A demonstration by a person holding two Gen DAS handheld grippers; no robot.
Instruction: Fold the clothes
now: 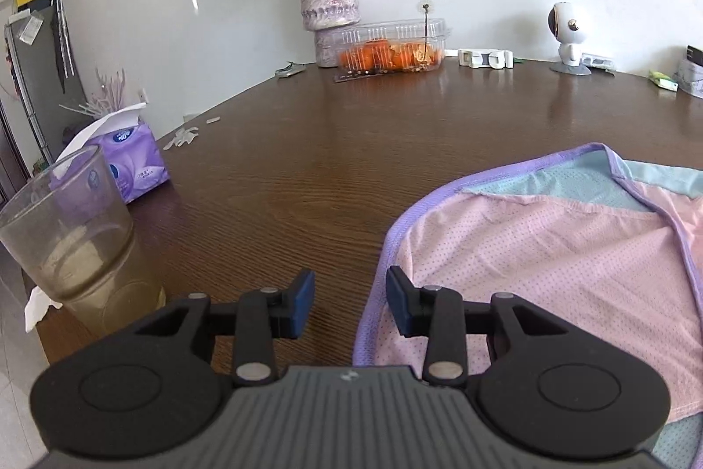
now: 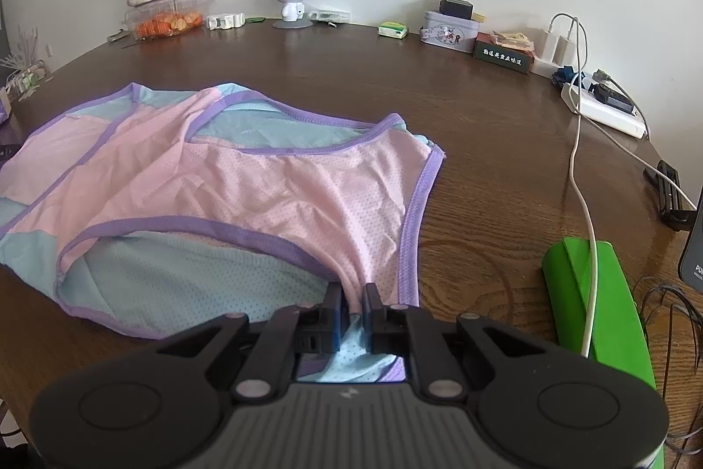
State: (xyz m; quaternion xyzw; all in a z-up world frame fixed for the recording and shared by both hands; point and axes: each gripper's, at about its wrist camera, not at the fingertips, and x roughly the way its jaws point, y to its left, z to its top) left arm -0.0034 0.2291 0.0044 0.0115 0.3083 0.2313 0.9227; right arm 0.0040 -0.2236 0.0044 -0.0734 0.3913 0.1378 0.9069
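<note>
A dark brown wooden table (image 1: pixel 334 161) carries a pink, blue and purple mesh garment (image 2: pixel 246 183) spread flat near its front edge. Along the far edge by the wall stand a vase of dried roses (image 1: pixel 327 1), a clear box of what look like oranges (image 1: pixel 391 49), a small white robot figure (image 1: pixel 569 38) and a tin (image 2: pixel 448 31). At the left sit 1 cloudy glass (image 1: pixel 83 240) and a purple tissue pack (image 1: pixel 132 161); at the right lie a white power strip (image 2: pixel 604 108), a white cable (image 2: pixel 580 179) and a green object (image 2: pixel 593 302).
</note>
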